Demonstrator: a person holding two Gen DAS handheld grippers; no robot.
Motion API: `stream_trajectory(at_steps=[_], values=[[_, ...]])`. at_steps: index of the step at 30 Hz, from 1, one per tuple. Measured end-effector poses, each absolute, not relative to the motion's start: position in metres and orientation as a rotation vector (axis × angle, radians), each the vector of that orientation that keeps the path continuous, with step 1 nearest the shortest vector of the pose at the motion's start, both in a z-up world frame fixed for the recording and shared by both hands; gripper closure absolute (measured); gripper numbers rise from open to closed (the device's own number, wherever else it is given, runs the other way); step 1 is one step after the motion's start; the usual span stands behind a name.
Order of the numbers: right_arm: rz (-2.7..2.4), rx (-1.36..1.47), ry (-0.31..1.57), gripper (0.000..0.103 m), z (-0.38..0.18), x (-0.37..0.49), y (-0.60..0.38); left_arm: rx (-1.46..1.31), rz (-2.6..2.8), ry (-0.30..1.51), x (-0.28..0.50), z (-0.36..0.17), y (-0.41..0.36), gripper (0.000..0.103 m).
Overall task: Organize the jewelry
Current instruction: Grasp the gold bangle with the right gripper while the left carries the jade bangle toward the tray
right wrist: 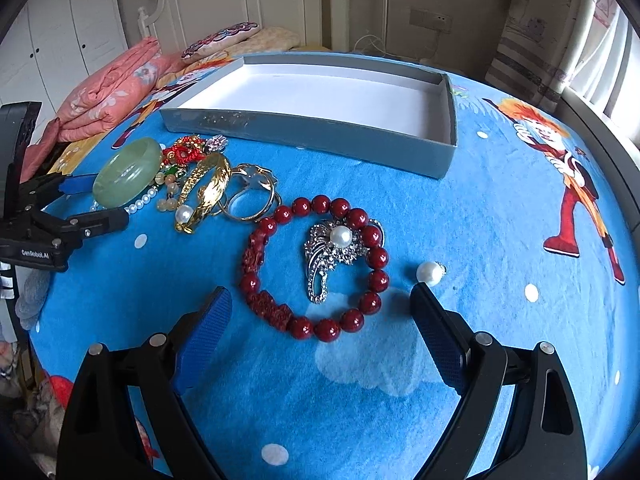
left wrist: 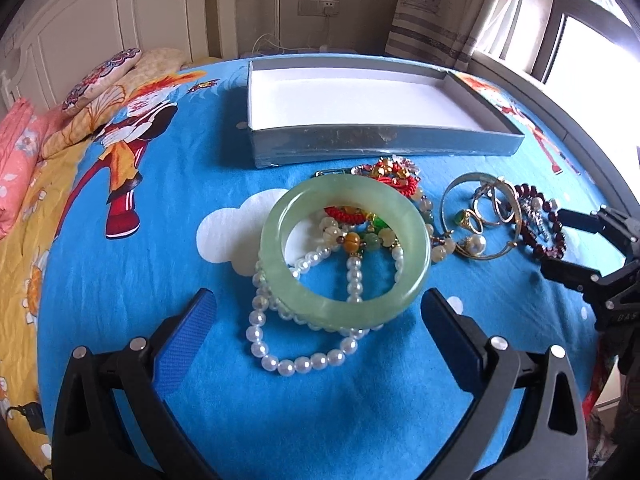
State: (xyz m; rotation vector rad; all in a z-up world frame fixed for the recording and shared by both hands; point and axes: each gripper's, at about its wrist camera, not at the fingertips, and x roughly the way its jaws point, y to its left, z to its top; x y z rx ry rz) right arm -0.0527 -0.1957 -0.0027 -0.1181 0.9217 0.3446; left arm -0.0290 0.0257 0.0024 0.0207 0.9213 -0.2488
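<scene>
- Left claw spread wide, empty, straddling jade bangle lying on pearl strand on the bed; closing here risks snagging pearls and dragging the tangle.
- Right claw also wide, empty, around red bead bracelet with brooch inside; likely lifts both or drops brooch.
- Loose pearl touching right fingertip; could roll off.
- Box empty, well apart; soft bedding may tilt the load.

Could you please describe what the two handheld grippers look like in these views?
Both match: the left gripper and right gripper have matte black, curved plastic arms with round silver pivot pins. Each finger carries a flat blue textured pad on its inner face. Seen from the right wrist view, the left gripper's black body bears white "GenRobot.AI" lettering. No cables or sleeves are visible.
</scene>
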Motion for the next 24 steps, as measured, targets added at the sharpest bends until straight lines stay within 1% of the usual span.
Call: stream_trajectory(at_steps=[6, 13, 14, 15, 18, 20, 24], values=[[0.336, -0.120, 0.919, 0.016, -0.003, -0.055, -0.196, -0.056, -0.263, 0.911, -0.020, 0.009, 0.031, 0.002], [0.307, -0.082, 0.890, 0.017, 0.001, -0.057, -0.201, 0.059, -0.218, 0.872, -0.001, 0.019, 0.007, 0.004], [0.309, -0.073, 0.849, 0.017, 0.006, -0.061, -0.202, 0.071, -0.218, 0.865, -0.001, 0.019, 0.004, 0.016], [0.325, -0.071, 0.818, 0.017, 0.010, -0.065, -0.202, 0.074, -0.228, 0.862, -0.002, 0.019, 0.003, 0.025], [0.403, -0.078, 0.739, 0.017, 0.022, -0.074, -0.193, 0.083, -0.219, 0.830, -0.010, 0.018, 0.003, 0.025], [0.445, -0.124, 0.706, 0.019, 0.029, -0.077, -0.179, 0.086, -0.208, 0.804, -0.017, 0.019, 0.005, 0.025], [0.519, -0.226, 0.675, 0.021, 0.040, -0.074, -0.148, 0.058, -0.194, 0.737, -0.037, 0.030, 0.014, 0.025]])
